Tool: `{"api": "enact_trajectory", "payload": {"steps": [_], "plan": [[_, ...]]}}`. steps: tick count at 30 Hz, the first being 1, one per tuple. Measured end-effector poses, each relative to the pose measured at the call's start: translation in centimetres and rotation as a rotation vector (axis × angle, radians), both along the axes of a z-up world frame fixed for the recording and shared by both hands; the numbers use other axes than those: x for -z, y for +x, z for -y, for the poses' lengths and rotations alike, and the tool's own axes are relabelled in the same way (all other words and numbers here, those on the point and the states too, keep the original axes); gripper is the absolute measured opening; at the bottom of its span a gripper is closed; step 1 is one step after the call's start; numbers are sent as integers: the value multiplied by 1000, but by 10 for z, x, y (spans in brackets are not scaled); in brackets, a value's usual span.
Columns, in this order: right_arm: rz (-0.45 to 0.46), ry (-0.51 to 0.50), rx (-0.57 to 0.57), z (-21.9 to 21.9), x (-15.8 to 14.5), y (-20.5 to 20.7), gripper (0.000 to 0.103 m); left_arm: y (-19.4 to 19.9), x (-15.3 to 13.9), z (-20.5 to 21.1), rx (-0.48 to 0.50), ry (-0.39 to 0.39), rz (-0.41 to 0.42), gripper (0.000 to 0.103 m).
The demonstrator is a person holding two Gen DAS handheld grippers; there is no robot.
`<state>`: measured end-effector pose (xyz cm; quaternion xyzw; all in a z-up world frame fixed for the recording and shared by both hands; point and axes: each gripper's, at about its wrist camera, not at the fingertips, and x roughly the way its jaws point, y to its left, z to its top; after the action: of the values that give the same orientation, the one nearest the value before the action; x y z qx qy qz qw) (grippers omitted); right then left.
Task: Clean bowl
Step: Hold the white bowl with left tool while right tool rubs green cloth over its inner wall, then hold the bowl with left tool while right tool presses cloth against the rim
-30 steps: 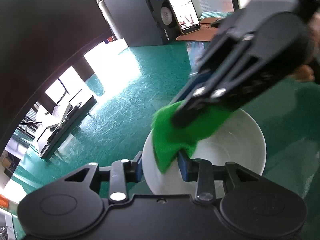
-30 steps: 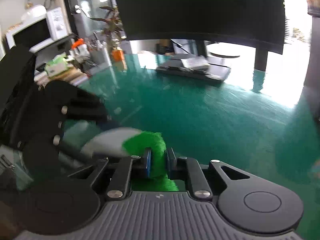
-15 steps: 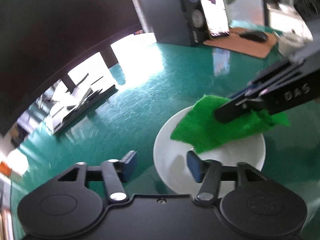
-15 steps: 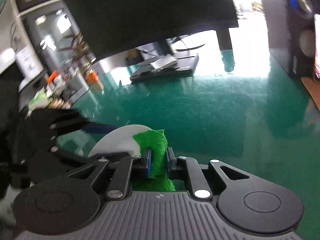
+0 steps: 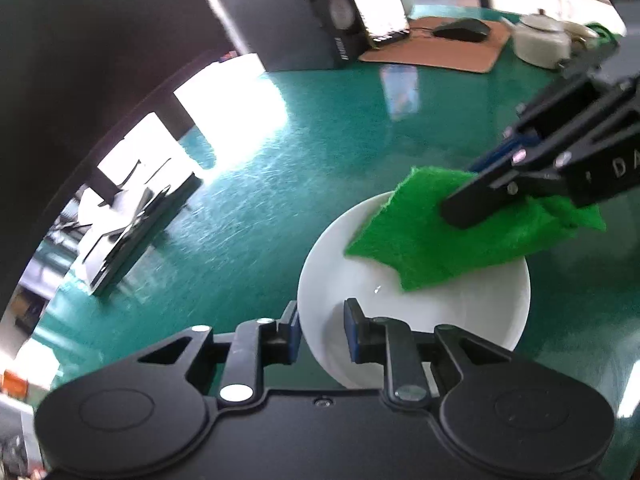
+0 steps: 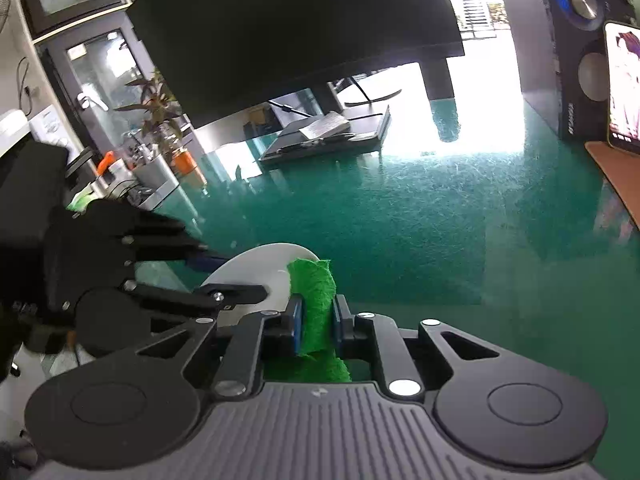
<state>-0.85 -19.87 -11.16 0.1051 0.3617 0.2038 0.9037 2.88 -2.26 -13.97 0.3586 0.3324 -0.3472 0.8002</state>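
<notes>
Left wrist view: the left gripper (image 5: 320,330) occupies the lower centre of the frame, angled steeply down toward the green table (image 5: 340,152). Its jaws are closed on the near rim of the bowl (image 5: 440,312), one blue pad outside the wall and one inside. One white bowl is present, lower right of centre, standing upright with its opening facing up. The right gripper (image 5: 464,206) enters from the right edge, pointing toward the lower left. It is clamped on one green cloth (image 5: 448,232), which is draped over the bowl's far rim and reaches into the bowl. The cloth's long axis runs left to right across the frame. At the upper edge stand one phone (image 5: 376,0), one mouse (image 5: 460,30) on a brown mat (image 5: 440,54), and one white teapot (image 5: 540,40).

Right wrist view: the right gripper (image 6: 316,326) sits at lower centre, angled down, jaws closed on the green cloth (image 6: 314,296), which stands upright between the pads. The bowl (image 6: 252,268) lies just left of the cloth, partly hidden. The left gripper (image 6: 240,276) enters from the left edge, its fingers at the bowl's rim. One laptop (image 6: 328,136) lies on the table at upper centre.
</notes>
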Motion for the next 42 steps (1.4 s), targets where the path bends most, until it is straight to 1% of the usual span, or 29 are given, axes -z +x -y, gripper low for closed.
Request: {"api": "enact_trajectory", "payload": {"steps": [1, 3, 4, 7, 8, 10, 11, 13, 17, 20, 22, 25, 29, 32, 38, 40, 41, 42], "plan": [[2, -5, -4, -1, -1, 1, 15, 0, 1, 0, 20, 4, -3, 26], [6, -56, -43, -4, -2, 16, 15, 0, 3, -1, 49, 3, -9, 27], [5, -60, -47, -5, -2, 19, 15, 1, 3, -1, 53, -2, -14, 28], [-3, -103, -96, -18, 1, 43, 15, 4, 5, -4, 60, -27, -38, 30], [2, -128, -125, -26, 2, 53, 17, 6, 5, -4, 62, -35, -48, 31], [28, -165, -168, -36, 1, 58, 19, 9, 6, -5, 55, -50, -65, 31], [42, -185, -184, -39, 1, 58, 19, 11, 7, -7, 55, -51, -65, 32], [48, -193, -196, -38, 0, 57, 18, 12, 6, -6, 60, -49, -64, 32], [34, -188, -206, -20, -1, 40, 16, 13, 5, -4, 70, -46, -57, 32], [42, -199, -207, -17, -6, 29, 16, 14, 4, -3, 78, -47, -56, 32], [51, -226, -212, -22, -8, 30, 16, 15, 3, -1, 86, -41, -52, 32], [55, -243, -227, -30, -6, 44, 16, 16, 2, -1, 88, -40, -52, 32], [61, -253, -277, -43, -7, 63, 18, 17, 2, -1, 77, -37, -51, 32], [77, -262, -312, -47, -11, 68, 18, 20, 1, -2, 70, -36, -50, 33], [34, -221, -268, -24, -4, 59, 15, 21, 0, 3, 69, -24, -28, 34], [21, -190, -250, -16, -3, 51, 15, 21, 0, 5, 75, -20, -20, 34], [5, -159, -232, -10, -5, 43, 16, 21, 0, 6, 79, -17, -16, 35], [10, -156, -228, -8, -6, 39, 16, 21, 0, 7, 83, -14, -12, 35]]}}
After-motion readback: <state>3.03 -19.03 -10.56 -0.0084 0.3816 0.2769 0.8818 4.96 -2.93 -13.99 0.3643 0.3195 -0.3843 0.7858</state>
